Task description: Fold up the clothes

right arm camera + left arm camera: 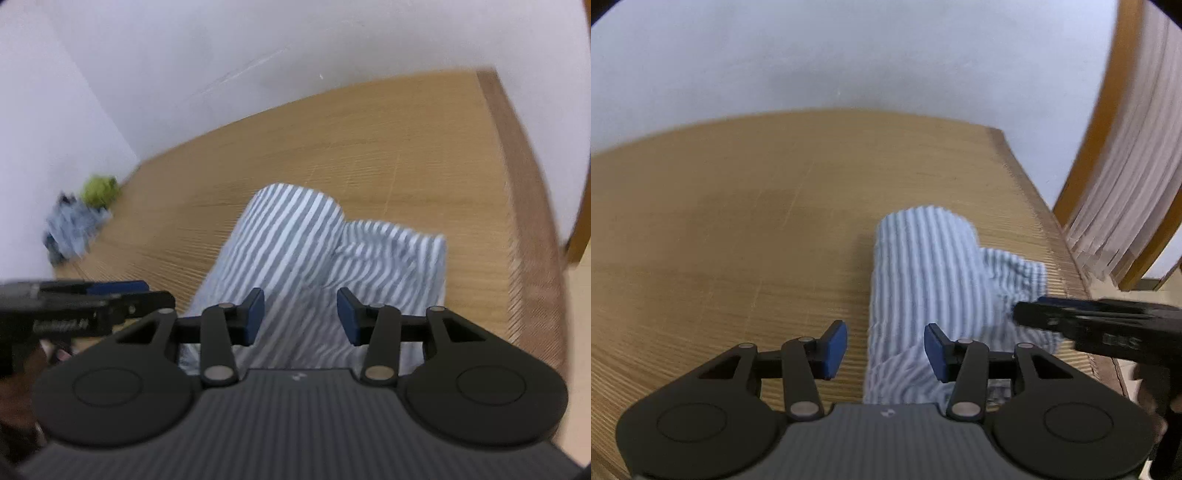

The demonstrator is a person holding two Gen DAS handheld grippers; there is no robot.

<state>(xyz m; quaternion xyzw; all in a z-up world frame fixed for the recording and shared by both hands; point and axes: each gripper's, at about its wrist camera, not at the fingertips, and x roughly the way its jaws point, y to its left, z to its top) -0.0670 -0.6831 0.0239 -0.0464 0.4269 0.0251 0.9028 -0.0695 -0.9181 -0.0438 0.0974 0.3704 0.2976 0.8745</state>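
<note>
Striped folded garment [923,280] lies on the woven mat [738,221]. Left gripper [885,349] tilts down over its near edge, jaws apart, gripping nothing. Right gripper [300,315] angles down above its near half, likewise parted and empty.

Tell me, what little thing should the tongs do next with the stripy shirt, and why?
Probably the right tongs should dip and pinch the loose flap of the stripy shirt, then lay it over the folded middle. That flap sticks out sideways on the woven mat, while the rest already forms a neat strip. Both the right and the left tongs stand open, holding nothing.
</note>
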